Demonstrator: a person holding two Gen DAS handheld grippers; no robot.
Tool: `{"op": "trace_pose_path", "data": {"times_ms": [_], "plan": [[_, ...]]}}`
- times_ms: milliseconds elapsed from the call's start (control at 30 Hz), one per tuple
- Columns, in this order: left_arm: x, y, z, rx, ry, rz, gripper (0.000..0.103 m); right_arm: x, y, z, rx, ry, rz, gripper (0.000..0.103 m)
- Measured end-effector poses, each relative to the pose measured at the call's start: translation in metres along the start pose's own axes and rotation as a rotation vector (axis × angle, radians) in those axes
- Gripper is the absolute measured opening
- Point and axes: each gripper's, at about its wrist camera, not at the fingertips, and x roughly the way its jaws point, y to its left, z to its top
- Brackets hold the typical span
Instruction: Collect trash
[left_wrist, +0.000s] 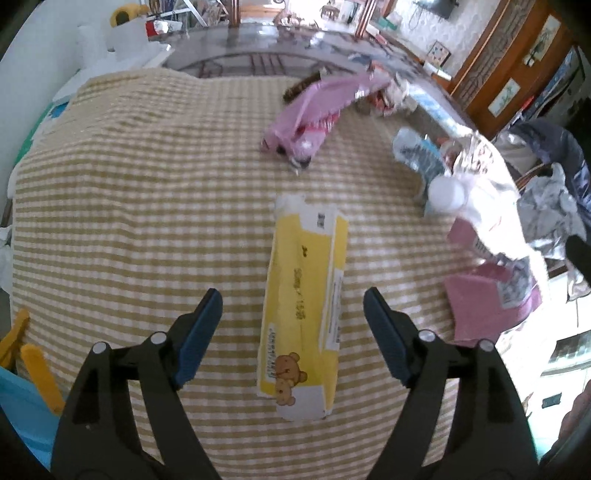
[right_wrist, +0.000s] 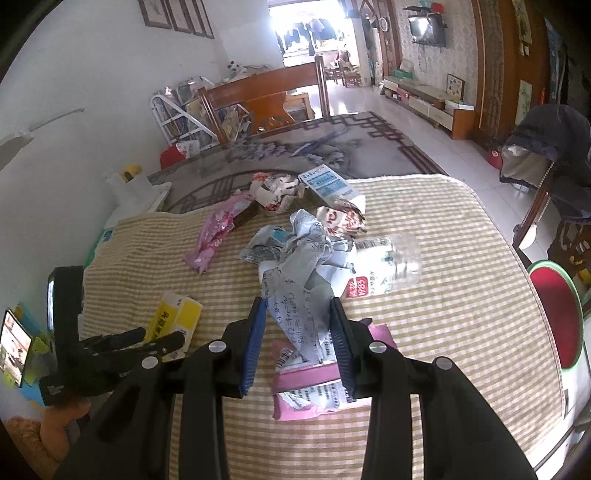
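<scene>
A: Left hand-held gripper (left_wrist: 291, 314)?
B: Spread wide, nothing gripped; yellow wrapper (left_wrist: 304, 314) flat on checked counter (left_wrist: 147, 184) between fingers.
A: Right hand-held gripper (right_wrist: 299, 314)?
B: Clamped on crumpled paper (right_wrist: 295, 295), mid-counter.

One yellow box (left_wrist: 304, 314), one clear bottle (right_wrist: 391, 260), two claws.

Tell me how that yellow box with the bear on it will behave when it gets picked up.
The yellow box is probably light and easily crushed: it looks like thin card, with a torn, open far end. Lying flat on the checked cloth, it should not roll. Squeezed across its long sides, its walls may cave in.
</scene>
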Motion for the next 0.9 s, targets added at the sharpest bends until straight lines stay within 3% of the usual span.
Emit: {"op": "trace_pose_path", "data": {"times_ms": [133, 167, 200, 233, 267, 333, 567, 733, 900], "plan": [[0.013, -0.005, -0.004, 0.017, 0.028, 0.013, 0.074, 0.002, -0.007, -0.003, 0.010, 0.007, -0.006, 0.035], [0.017, -0.006, -0.005, 0.022, 0.034, 0.017, 0.065, 0.002, -0.009, -0.004, 0.010, 0.007, -0.009, 0.035], [0.018, -0.006, -0.005, 0.025, 0.032, 0.030, 0.063, 0.001, -0.011, -0.004, 0.009, 0.006, -0.011, 0.035], [0.018, -0.007, -0.006, 0.034, 0.014, 0.048, 0.049, 0.000, -0.012, -0.004, 0.007, 0.004, -0.013, 0.035], [0.017, -0.007, -0.005, 0.037, 0.010, 0.060, 0.043, 0.000, -0.013, -0.004, 0.007, 0.002, -0.016, 0.035], [0.016, -0.004, -0.003, 0.012, 0.008, 0.034, 0.040, -0.003, -0.018, -0.002, 0.013, -0.008, -0.018, 0.035], [-0.033, -0.018, 0.015, 0.018, -0.129, 0.026, 0.039, -0.012, -0.033, 0.016, 0.062, -0.057, 0.003, 0.035], [-0.070, -0.056, 0.031, 0.078, -0.224, -0.011, 0.039, -0.023, -0.049, 0.029, 0.083, -0.095, 0.007, 0.035], [-0.082, -0.095, 0.044, 0.107, -0.259, -0.063, 0.040, -0.033, -0.078, 0.040, 0.089, -0.111, 0.001, 0.035]]}}
